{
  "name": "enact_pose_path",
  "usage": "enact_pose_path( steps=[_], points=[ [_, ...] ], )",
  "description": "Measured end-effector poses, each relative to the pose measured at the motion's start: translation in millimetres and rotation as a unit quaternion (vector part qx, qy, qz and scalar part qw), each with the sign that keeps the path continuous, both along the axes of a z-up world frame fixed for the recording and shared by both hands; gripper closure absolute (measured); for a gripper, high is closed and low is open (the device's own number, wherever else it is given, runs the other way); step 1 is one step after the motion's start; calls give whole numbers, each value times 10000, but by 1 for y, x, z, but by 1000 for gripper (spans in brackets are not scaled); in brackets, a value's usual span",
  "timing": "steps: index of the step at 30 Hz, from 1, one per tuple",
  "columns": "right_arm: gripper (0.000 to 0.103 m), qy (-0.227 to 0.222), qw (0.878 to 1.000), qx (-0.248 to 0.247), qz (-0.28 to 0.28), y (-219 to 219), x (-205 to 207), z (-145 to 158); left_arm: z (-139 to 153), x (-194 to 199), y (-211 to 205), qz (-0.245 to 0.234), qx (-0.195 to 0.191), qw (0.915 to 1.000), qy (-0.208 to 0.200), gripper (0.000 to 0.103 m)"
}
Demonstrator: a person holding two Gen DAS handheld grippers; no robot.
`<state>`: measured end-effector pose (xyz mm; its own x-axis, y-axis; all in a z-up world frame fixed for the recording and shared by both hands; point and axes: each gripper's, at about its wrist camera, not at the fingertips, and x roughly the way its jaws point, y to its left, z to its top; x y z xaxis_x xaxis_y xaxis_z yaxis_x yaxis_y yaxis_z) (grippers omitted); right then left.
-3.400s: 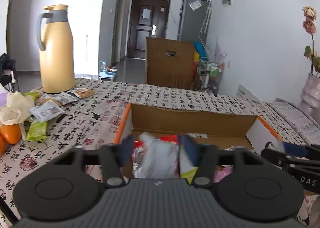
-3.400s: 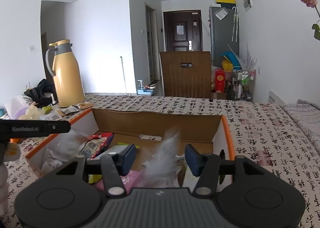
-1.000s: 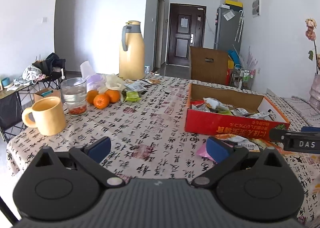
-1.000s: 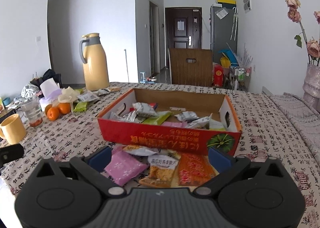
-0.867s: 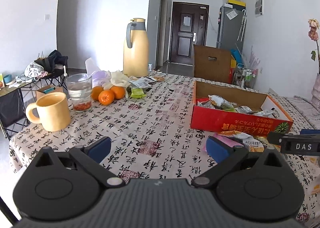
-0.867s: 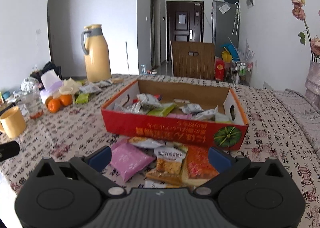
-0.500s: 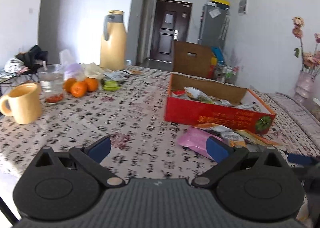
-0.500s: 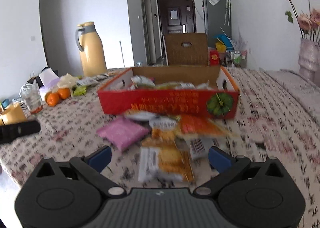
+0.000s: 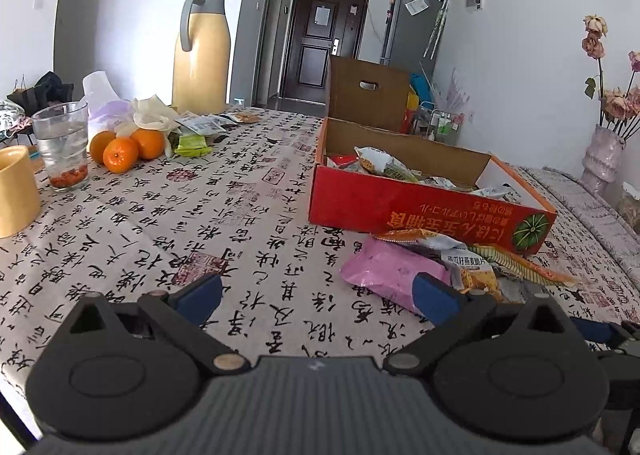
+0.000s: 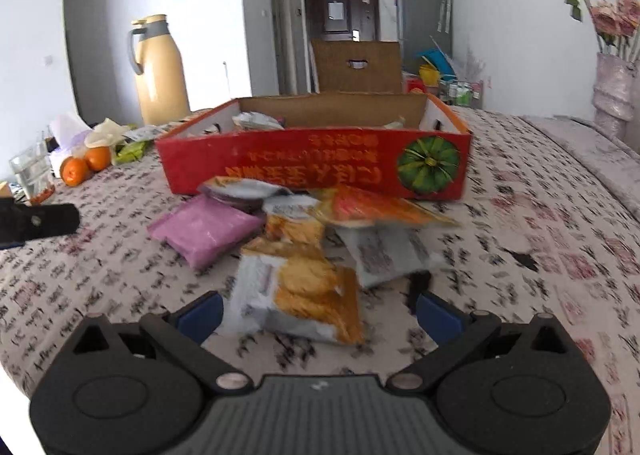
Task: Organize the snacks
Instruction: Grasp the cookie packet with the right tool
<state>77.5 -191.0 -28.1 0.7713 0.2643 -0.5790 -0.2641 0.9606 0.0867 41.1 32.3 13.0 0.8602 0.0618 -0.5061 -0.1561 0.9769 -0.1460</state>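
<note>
Loose snack packets (image 10: 298, 287) (pink, orange, grey) flat on cloth before the part-filled red box (image 10: 316, 165).

Red box (image 10: 312, 163): printed cardboard, raw brown inside. Snack packets (image 10: 298, 287): glossy foil-plastic. Tablecloth (image 9: 240, 215): matt printed cloth. Gripper bodies: matt ribbed black plastic. Tumbler (image 9: 64, 143): clear glass.

Far across my table stands a tall yellow thermos jug (image 9: 203, 55). Beside it I see three oranges (image 9: 127, 146) bunched together, touching, with crumpled white paper (image 9: 154, 116) just behind them. Left of the oranges stands a clear glass (image 9: 63, 145) with red bits at its bottom, and a yellow mug (image 9: 14, 191) sits at the edge nearest me. A dark door (image 9: 322, 42) closes the hallway, and dried roses lean from a pale vase (image 9: 602, 159) on my right.
</note>
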Motion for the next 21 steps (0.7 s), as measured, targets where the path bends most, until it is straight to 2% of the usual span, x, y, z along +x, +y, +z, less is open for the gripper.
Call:
enact_pose_path(
  steps=[3,6,8,13,15,16,17,21],
  points=[
    [3,-44,10000,-29,61,13,8,2,-2,7,1,-9,-5,10000,39,0],
    [15,25,9999,-151,-48,21,18,-1,-6,12,2,-39,-29,9999,121,0],
    [30,172,9997,-169,-96,21,23,-6,-9,14,3,-85,-43,9998,167,0],
    [34,127,9997,-208,30,21,21,-11,-14,20,1,-219,-116,9994,262,0],
    [38,83,9997,-205,50,20,19,-12,-14,22,0,-256,-101,9993,259,0],
    [46,63,9998,-169,70,19,18,-11,-14,22,0,-268,-98,9993,258,0],
    [46,35,9998,-122,121,17,15,-10,-13,23,0,-280,-99,9992,261,0],
    [48,-381,9986,-264,249,14,-7,-2,-12,29,-1,-325,-63,9990,306,0]
  ],
)
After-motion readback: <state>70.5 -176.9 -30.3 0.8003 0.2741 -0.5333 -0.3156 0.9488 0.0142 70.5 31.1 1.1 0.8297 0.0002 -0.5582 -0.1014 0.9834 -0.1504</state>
